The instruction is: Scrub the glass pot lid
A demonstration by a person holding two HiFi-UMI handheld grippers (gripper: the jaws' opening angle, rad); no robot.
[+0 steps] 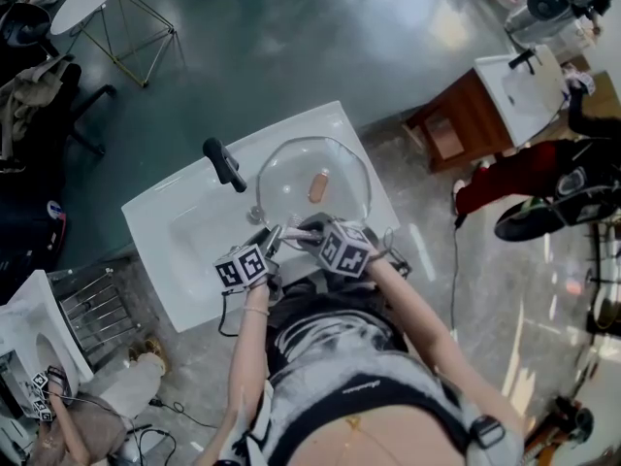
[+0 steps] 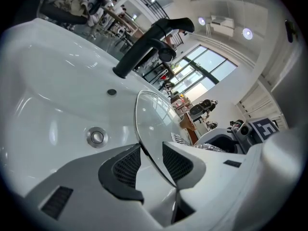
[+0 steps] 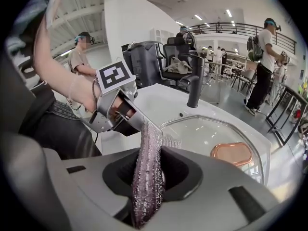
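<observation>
A round glass pot lid (image 1: pixel 291 168) with a copper-coloured handle (image 1: pixel 317 186) is held tilted over the right part of a white sink (image 1: pixel 184 221). My left gripper (image 1: pixel 267 236) grips its near rim. In the left gripper view the lid's edge (image 2: pixel 149 119) runs between the two pads, and that gripper (image 2: pixel 151 158) is shut on it. My right gripper (image 1: pixel 312 233) is just to the right, shut on a silvery mesh scrub cloth (image 3: pixel 147 177). The cloth hangs out of the jaws towards the lid (image 3: pixel 207 134) and reaches the left gripper (image 3: pixel 130 121) at the rim.
A black faucet (image 1: pixel 225 163) stands at the back of the sink, left of the lid, and the drain (image 2: pixel 96 136) lies in the basin. A wire rack (image 1: pixel 97 309) is on the floor at the left. A wooden cabinet with another basin (image 1: pixel 514 90) stands at the right.
</observation>
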